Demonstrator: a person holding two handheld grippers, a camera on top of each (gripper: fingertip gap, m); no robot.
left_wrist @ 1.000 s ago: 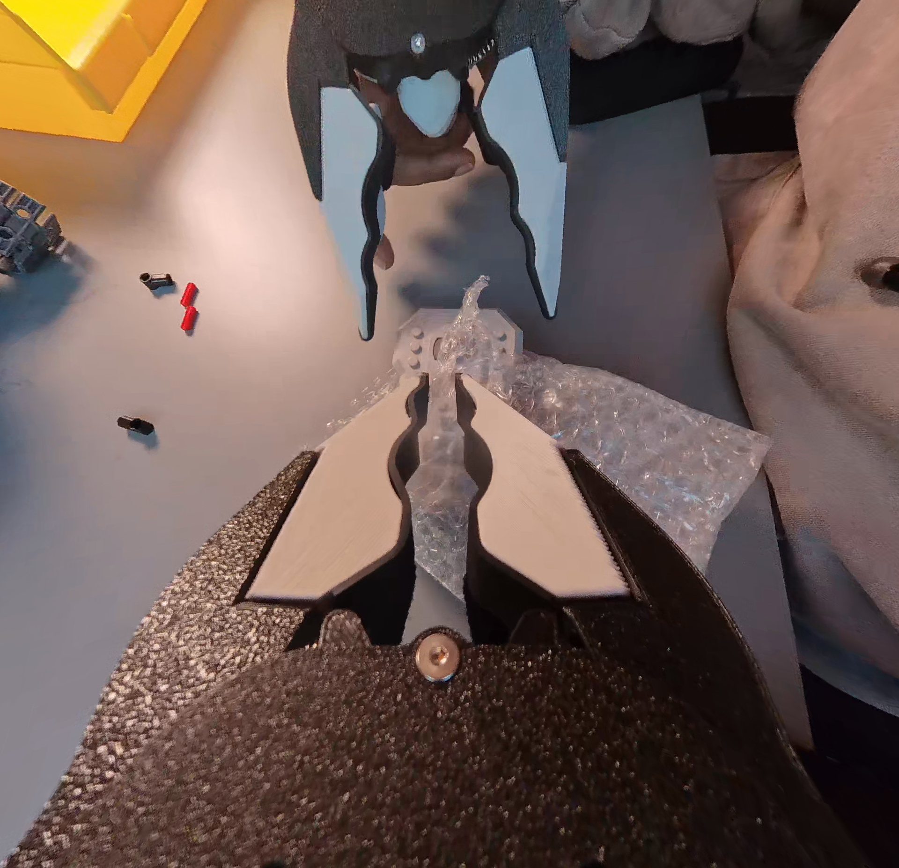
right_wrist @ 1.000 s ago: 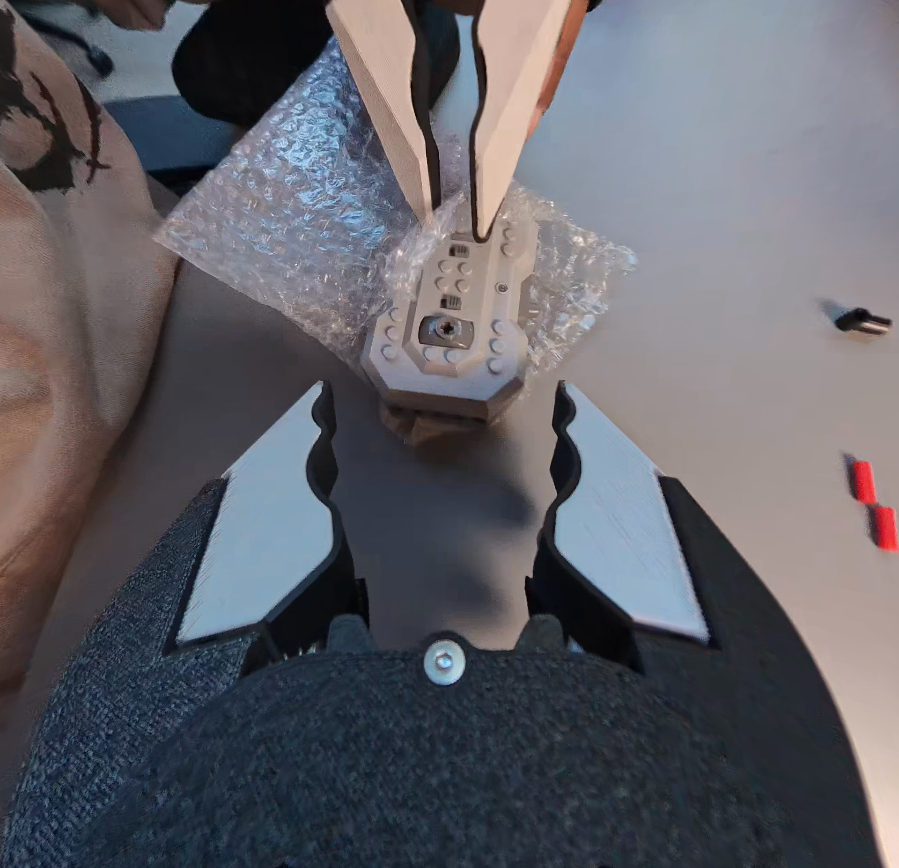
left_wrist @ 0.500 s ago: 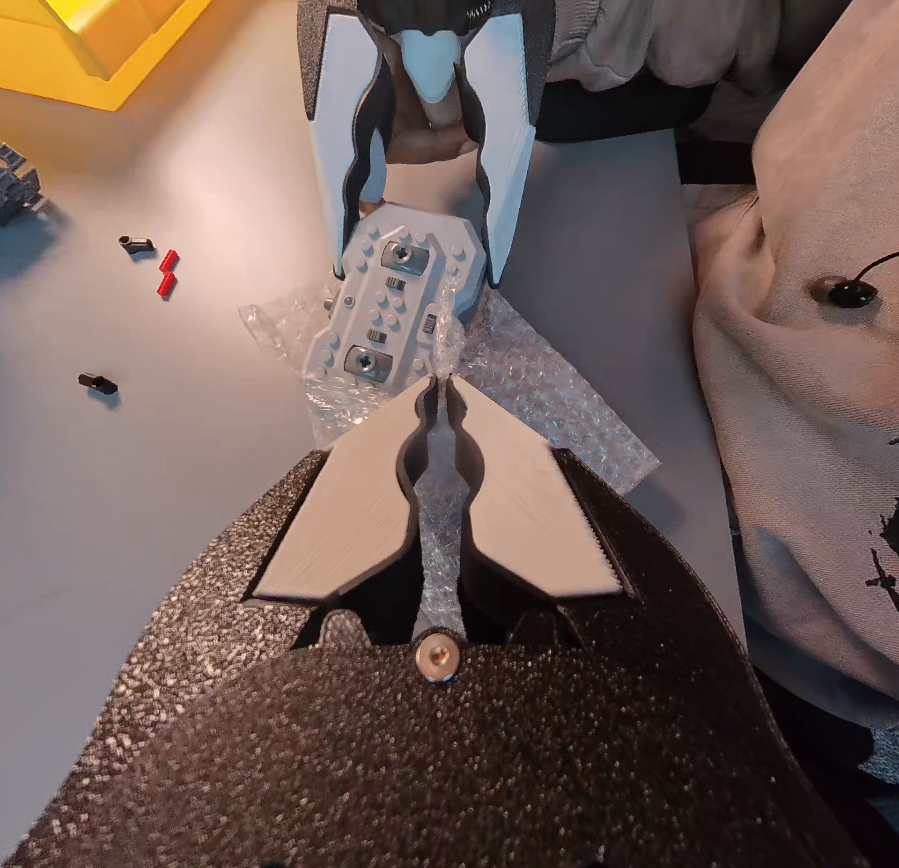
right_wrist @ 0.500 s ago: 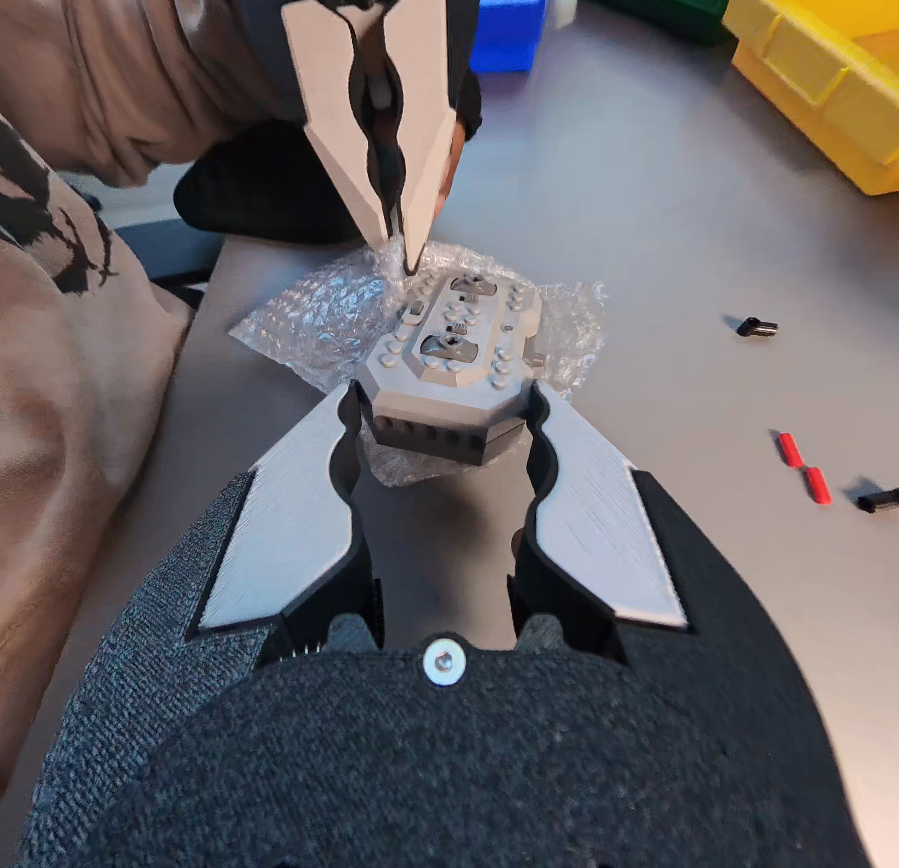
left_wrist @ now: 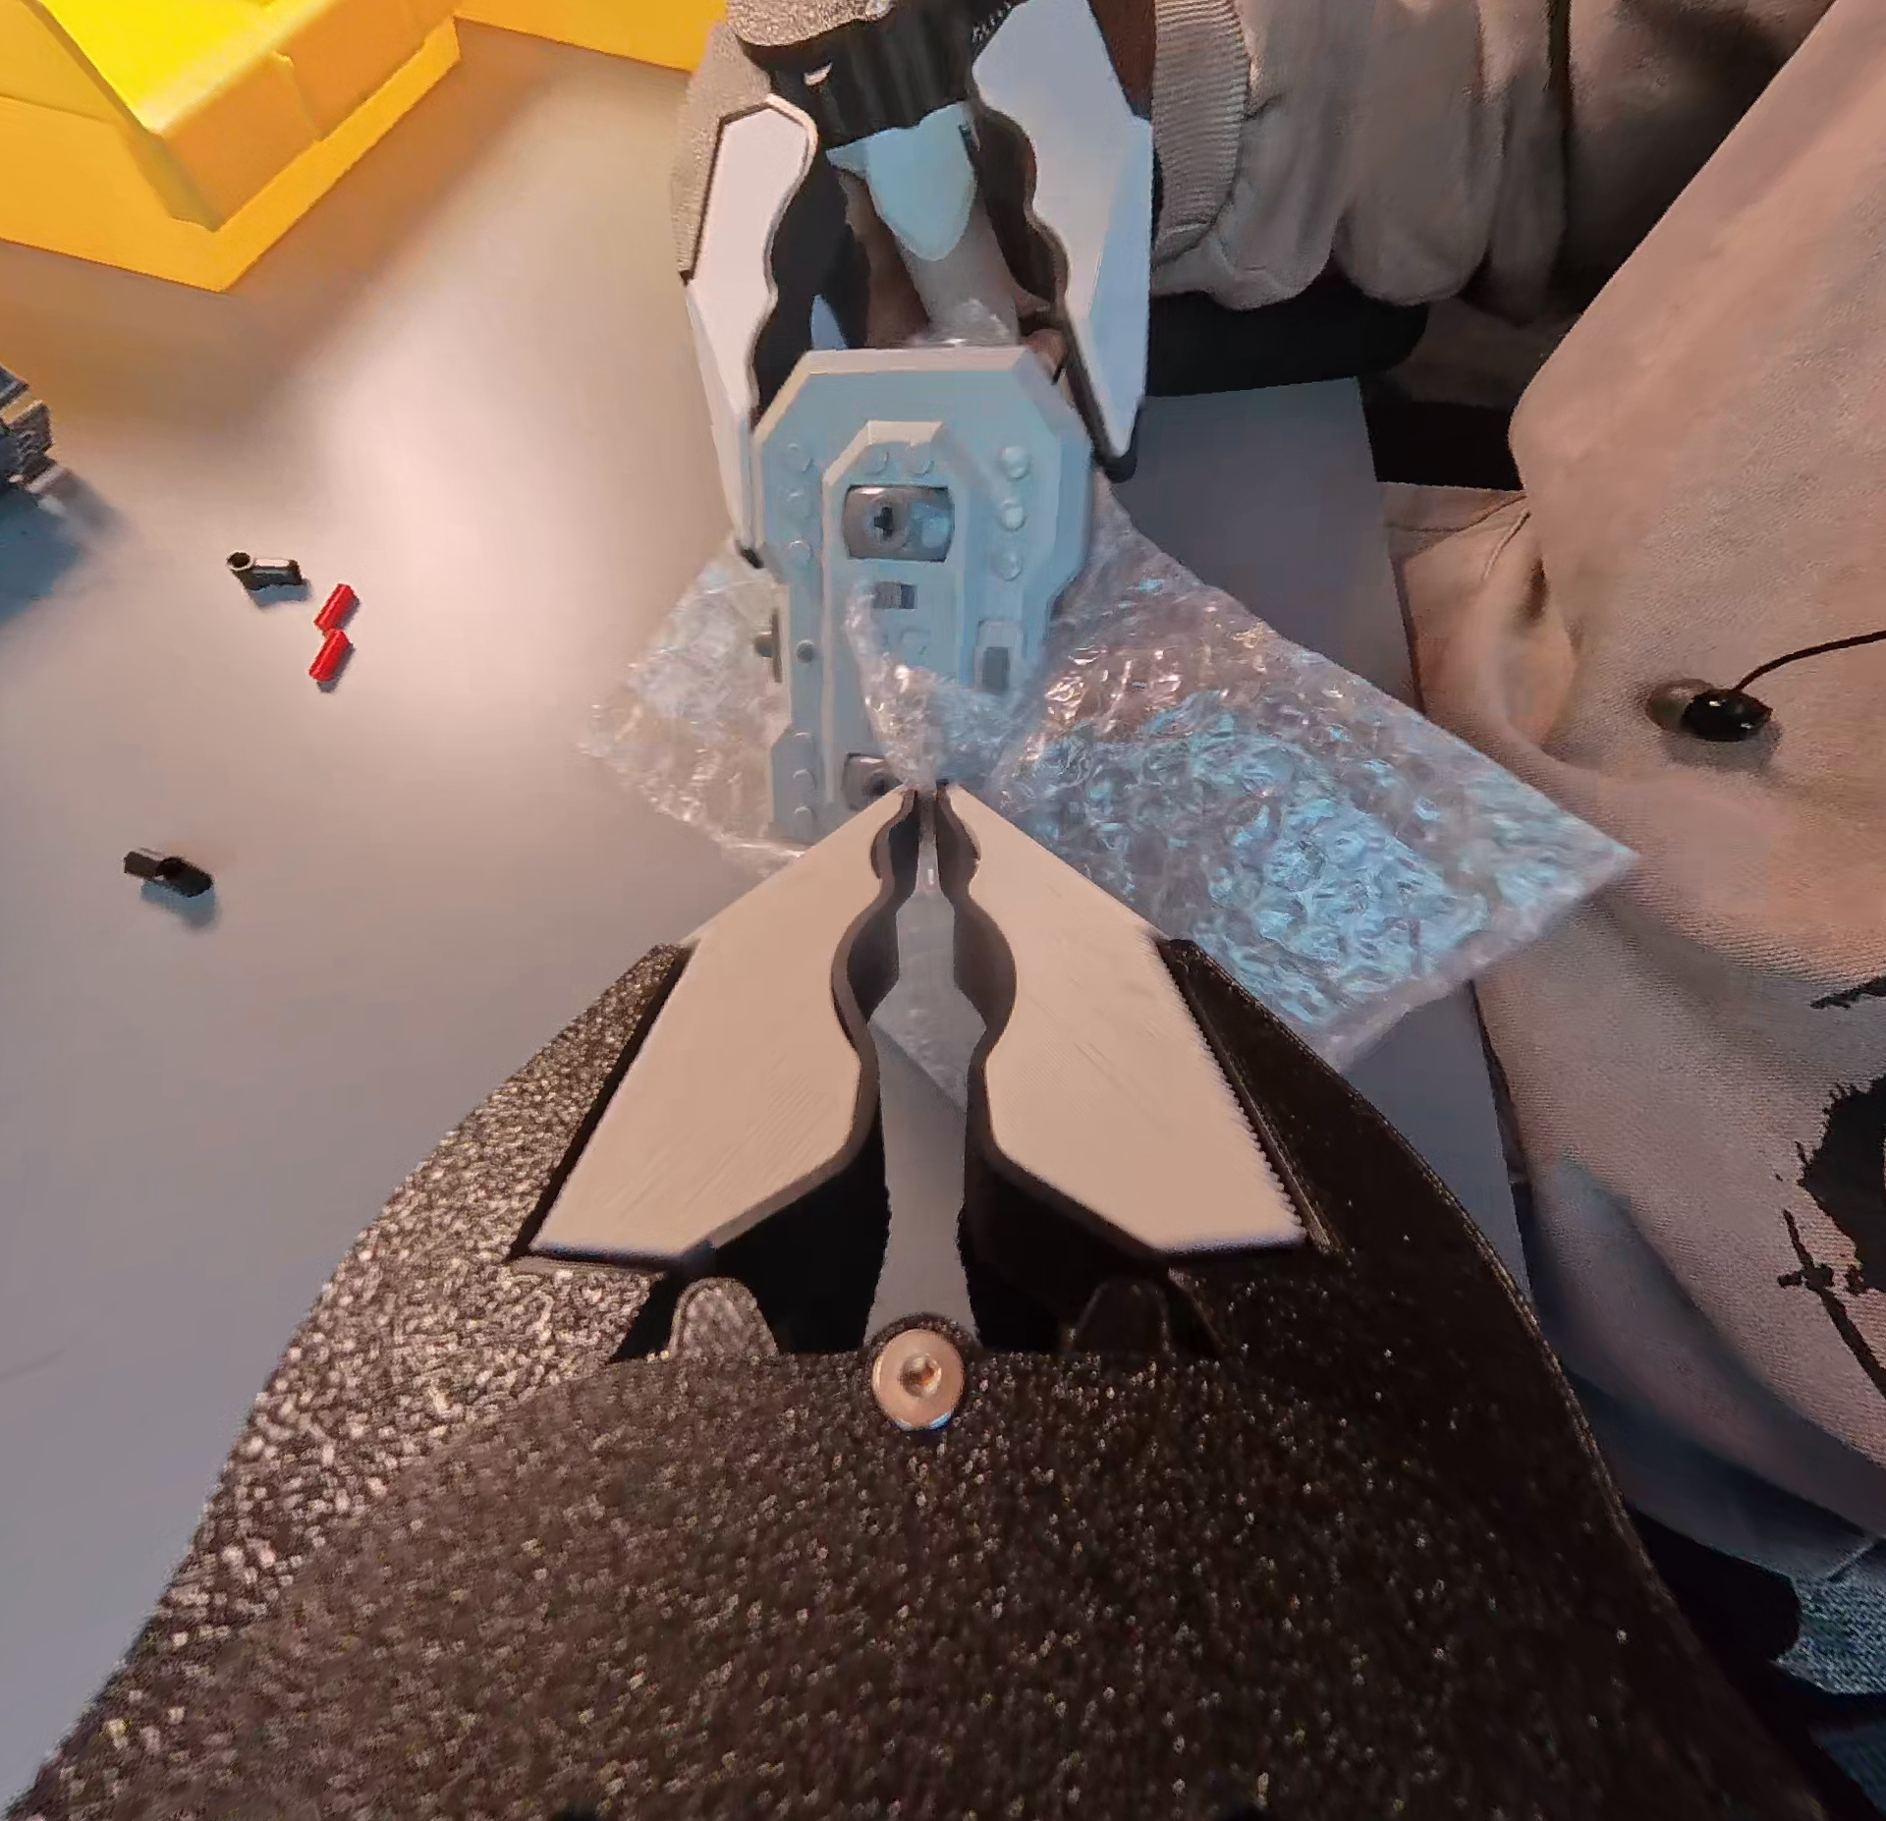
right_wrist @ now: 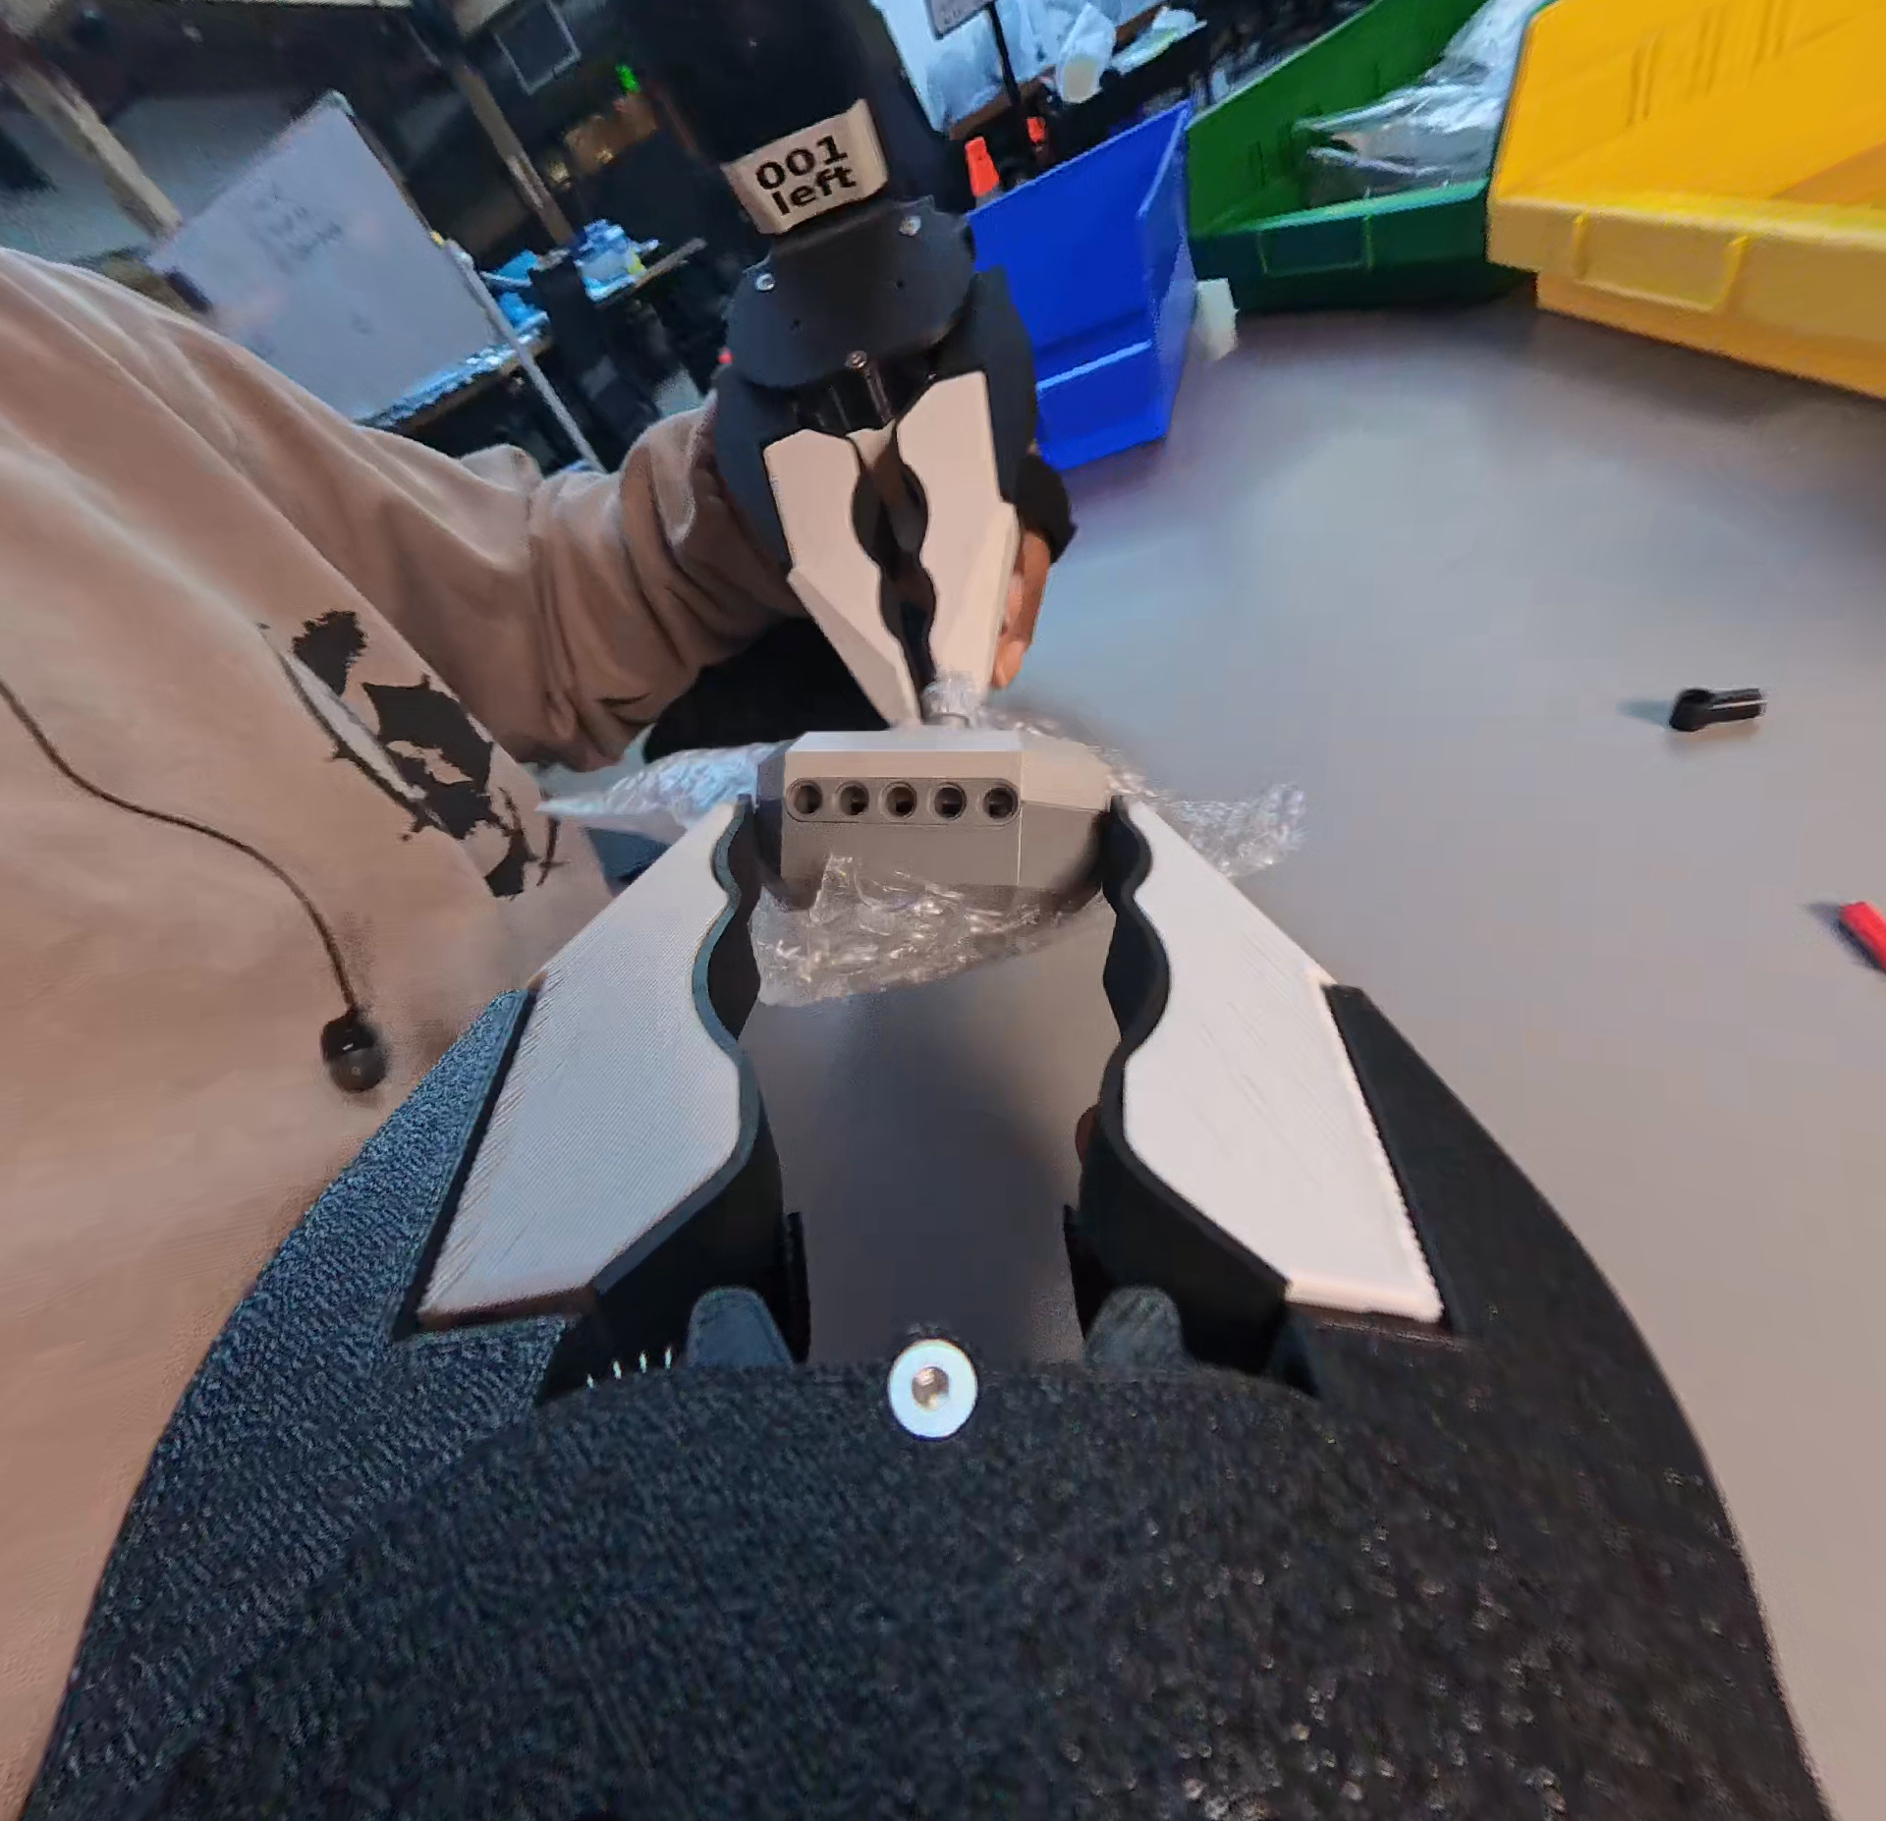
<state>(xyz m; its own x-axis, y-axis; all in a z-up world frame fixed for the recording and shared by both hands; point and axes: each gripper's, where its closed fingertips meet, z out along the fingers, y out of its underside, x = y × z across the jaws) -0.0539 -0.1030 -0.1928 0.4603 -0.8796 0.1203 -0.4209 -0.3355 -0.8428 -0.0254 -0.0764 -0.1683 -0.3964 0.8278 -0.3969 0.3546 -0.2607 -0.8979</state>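
Table (left_wrist: 429,956), grey, carries a yellow bin (right_wrist: 1715,170), a green bin (right_wrist: 1337,139) and a blue bin (right_wrist: 1102,272) at its far side. Bubble wrap (left_wrist: 1276,833) lies by the person's sweatshirt (left_wrist: 1684,854). Right gripper (right_wrist: 924,833) clamps a grey block (right_wrist: 903,803) on the wrap. Left gripper (left_wrist: 924,797) pinches the wrap's twisted edge, jaws together. Red pegs (left_wrist: 332,634) and black pegs (left_wrist: 168,869) lie well apart from the block.

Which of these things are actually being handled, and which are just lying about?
Handled:
grey block, in right hand-held gripper
bubble wrap, pinched by left hand-held gripper

Lying about:
red pegs
black pins
yellow bin
blue bin
green bin
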